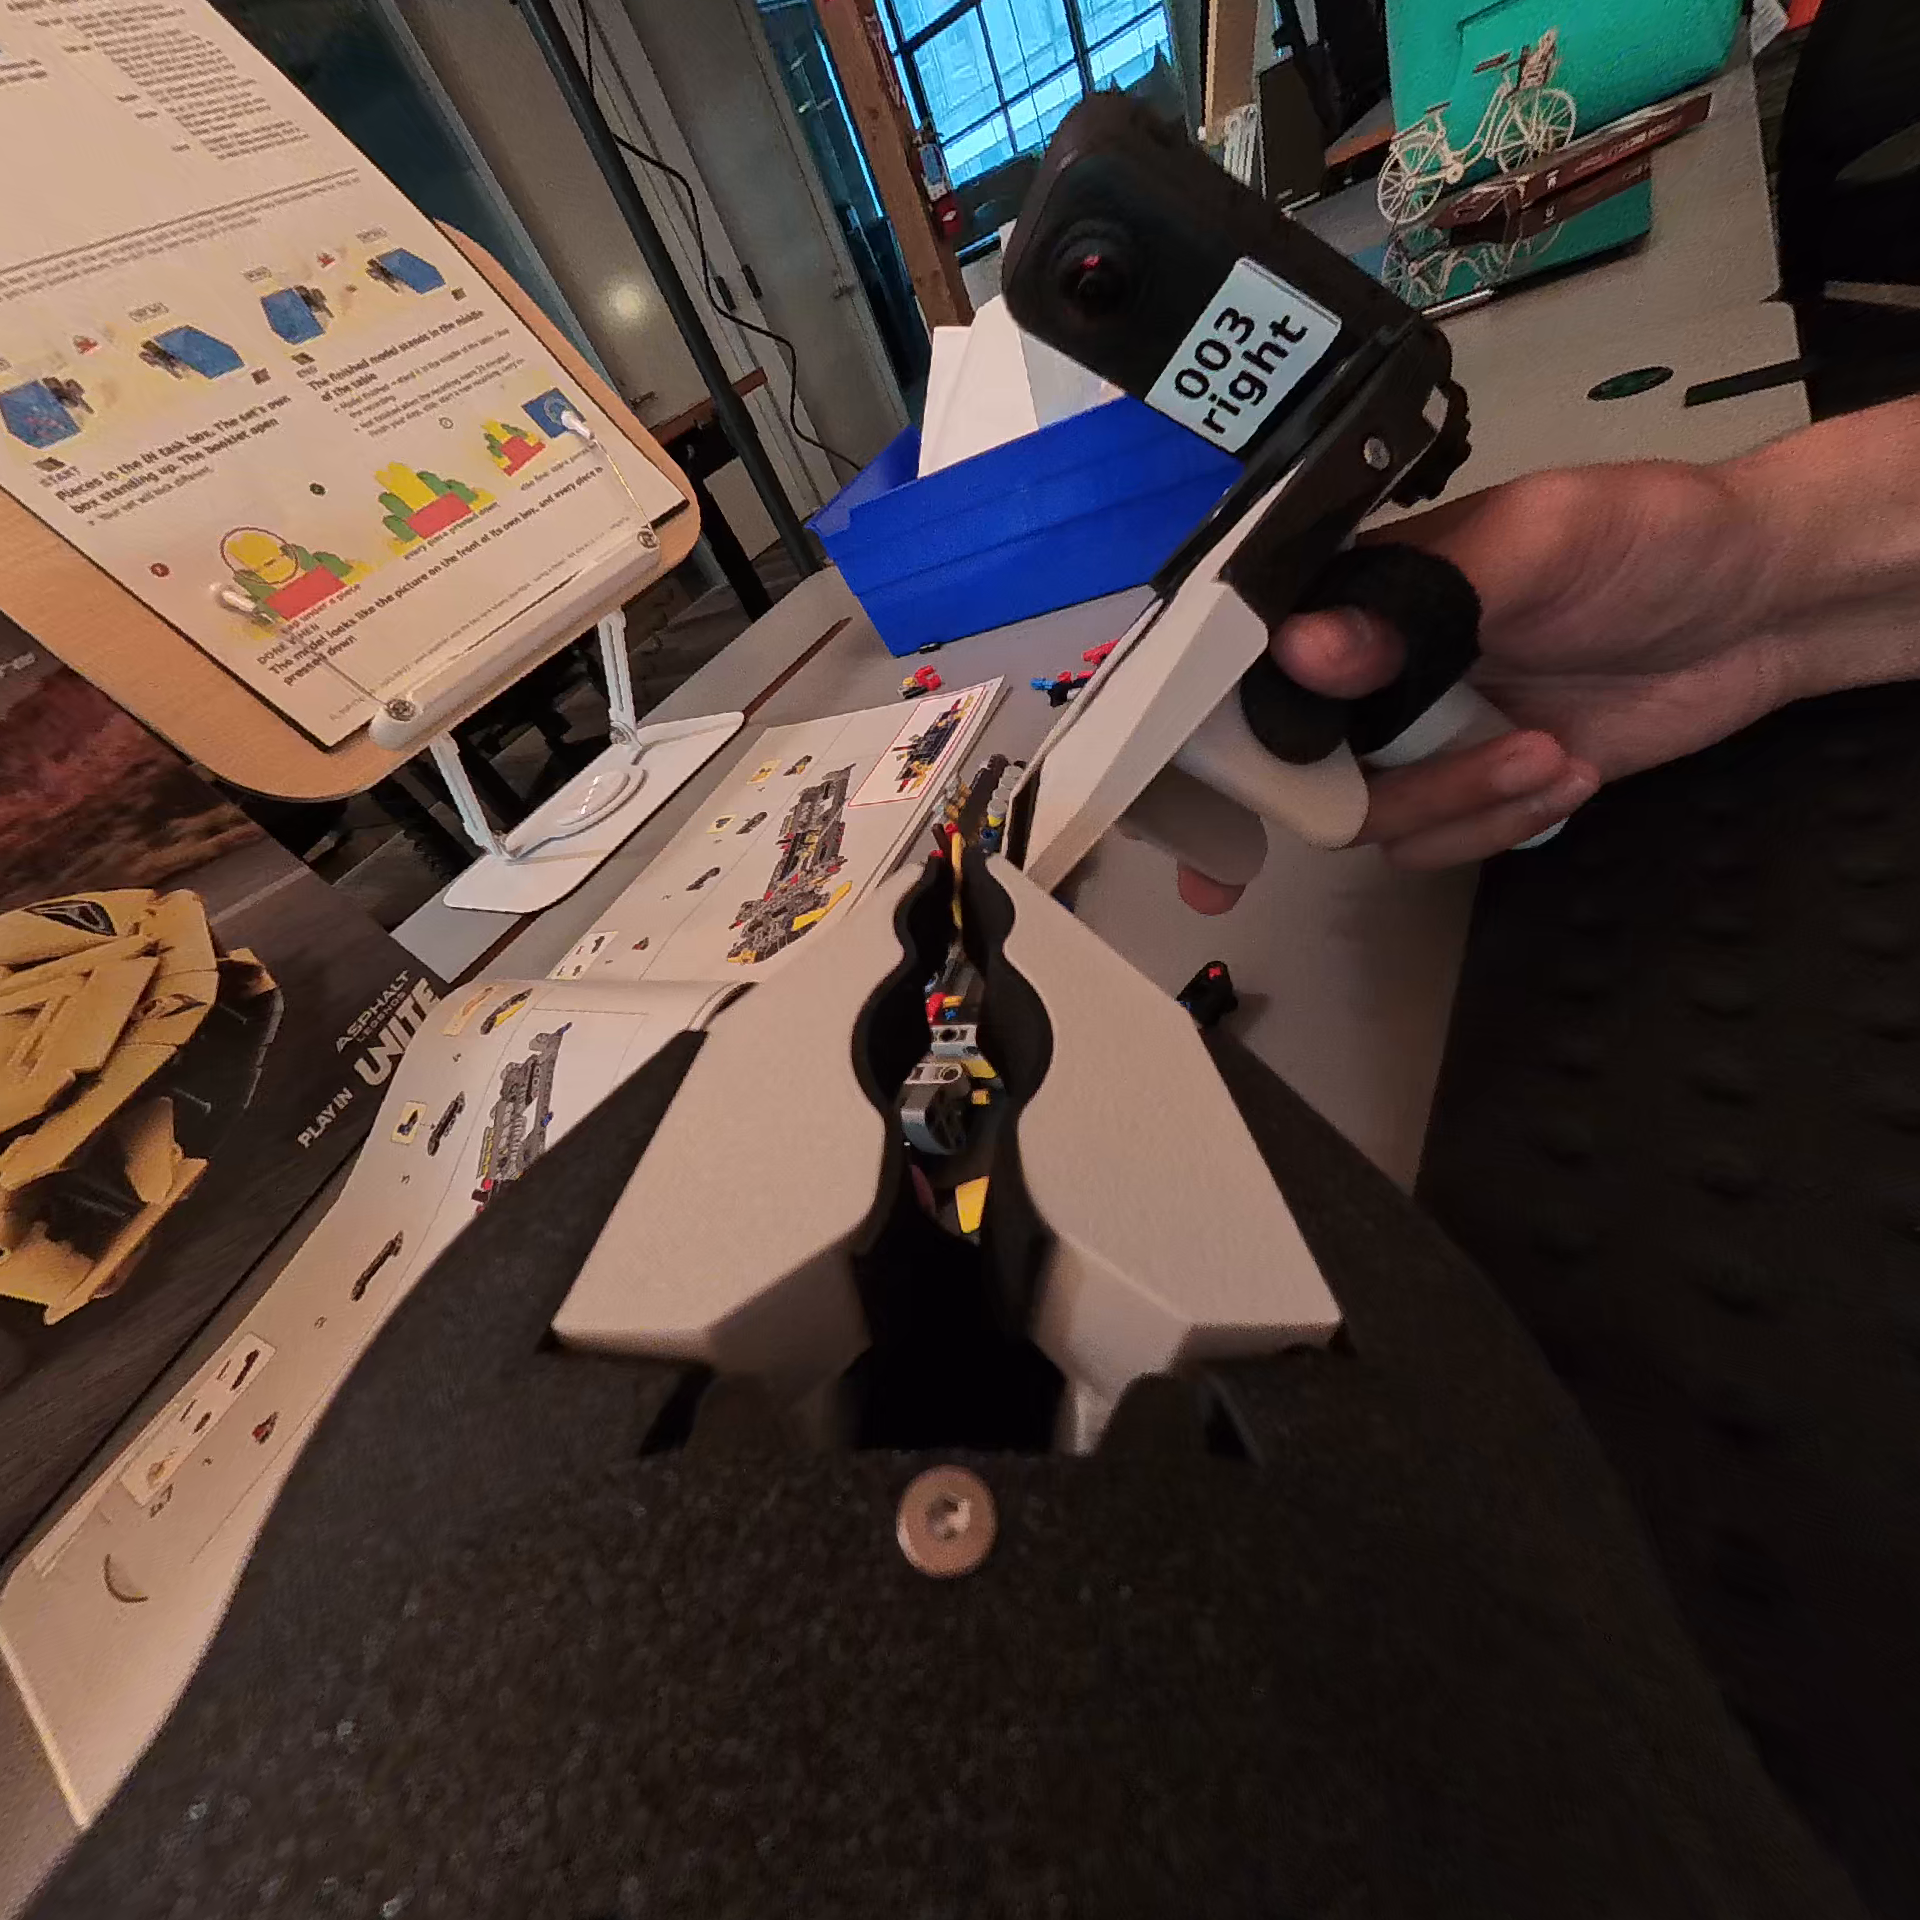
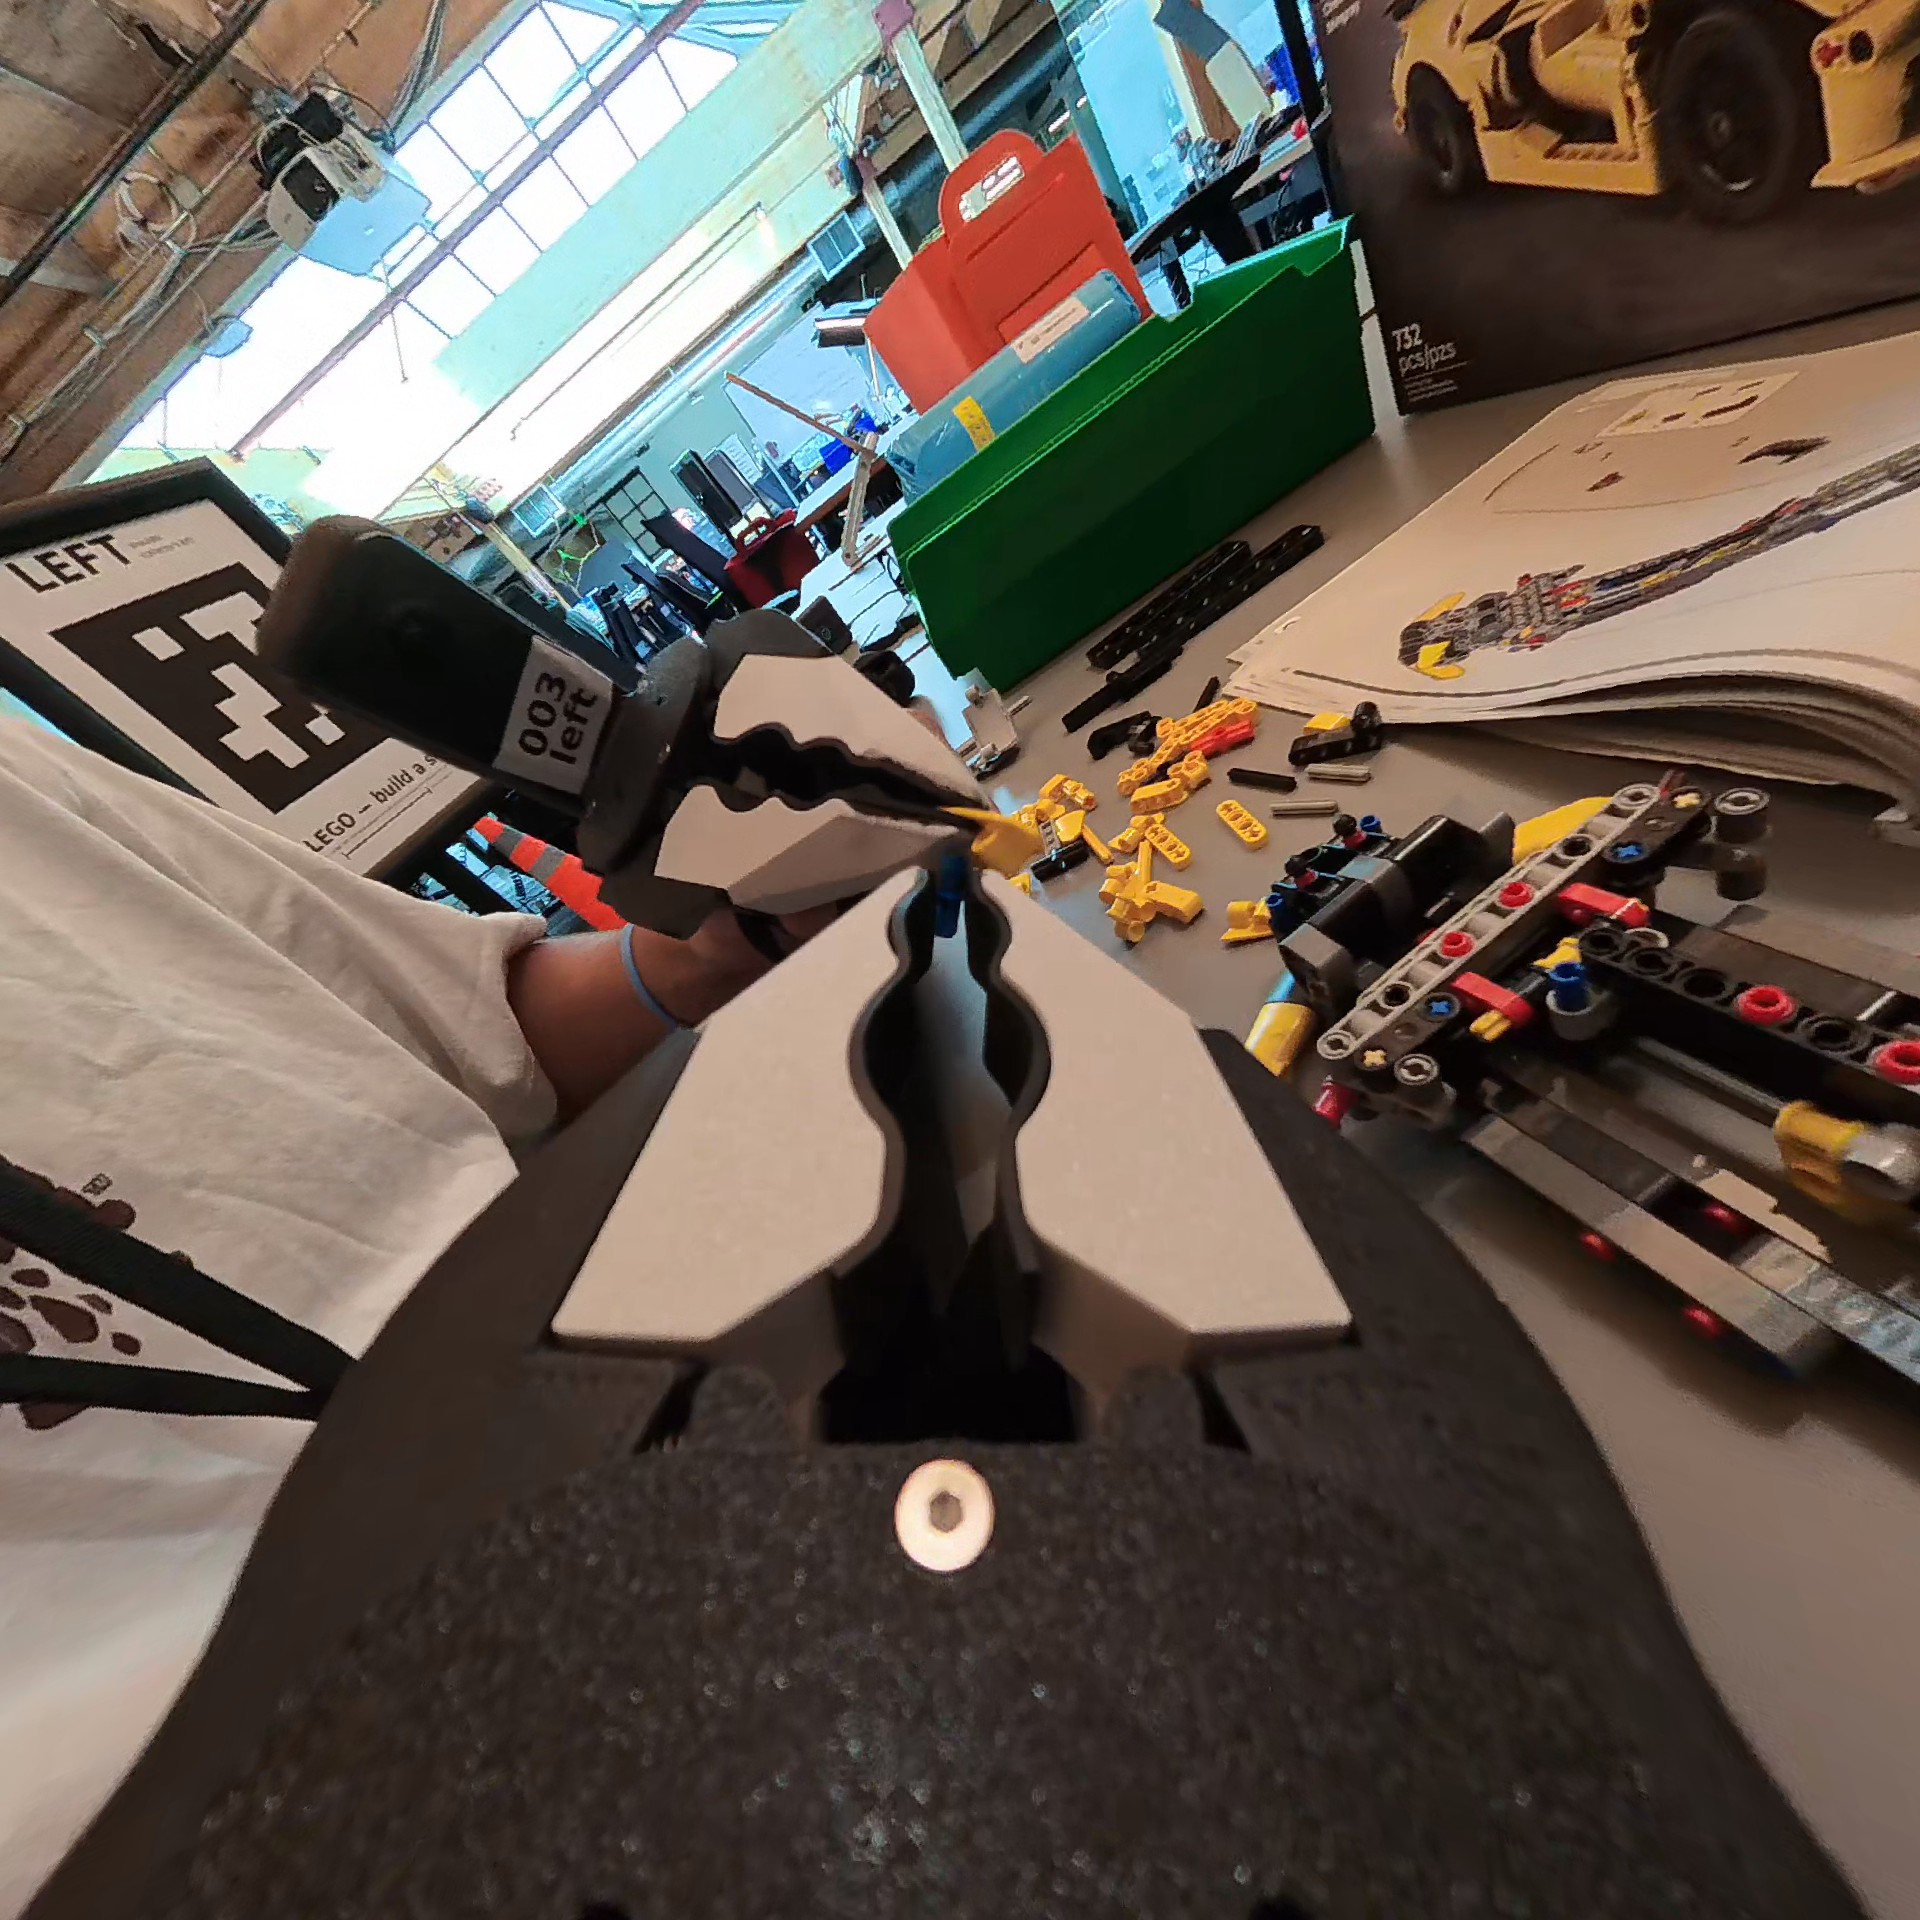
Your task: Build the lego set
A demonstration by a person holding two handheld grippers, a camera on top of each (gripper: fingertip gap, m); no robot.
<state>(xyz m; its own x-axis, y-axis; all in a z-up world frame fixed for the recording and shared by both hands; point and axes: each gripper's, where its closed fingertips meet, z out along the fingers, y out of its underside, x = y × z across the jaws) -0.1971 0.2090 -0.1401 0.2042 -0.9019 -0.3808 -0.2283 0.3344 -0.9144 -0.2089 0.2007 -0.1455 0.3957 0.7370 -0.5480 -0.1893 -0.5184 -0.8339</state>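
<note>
My left gripper is shut on a small yellow piece; the right wrist view shows that gripper from the side with the yellow piece sticking out of its tips. My right gripper is shut on a small blue pin, with its tips right next to the left gripper's tips. The right gripper is held by a hand just beyond my left tips. The long black and grey chassis lies on the table to the right; part of it shows through the left fingers' gap.
Loose yellow pieces and black beams lie before a green bin. The open instruction booklet and the set's box lie on the left, a blue bin behind. An instruction sheet stand rises at far left. Left and right tips are no more than a few centimetres apart.
</note>
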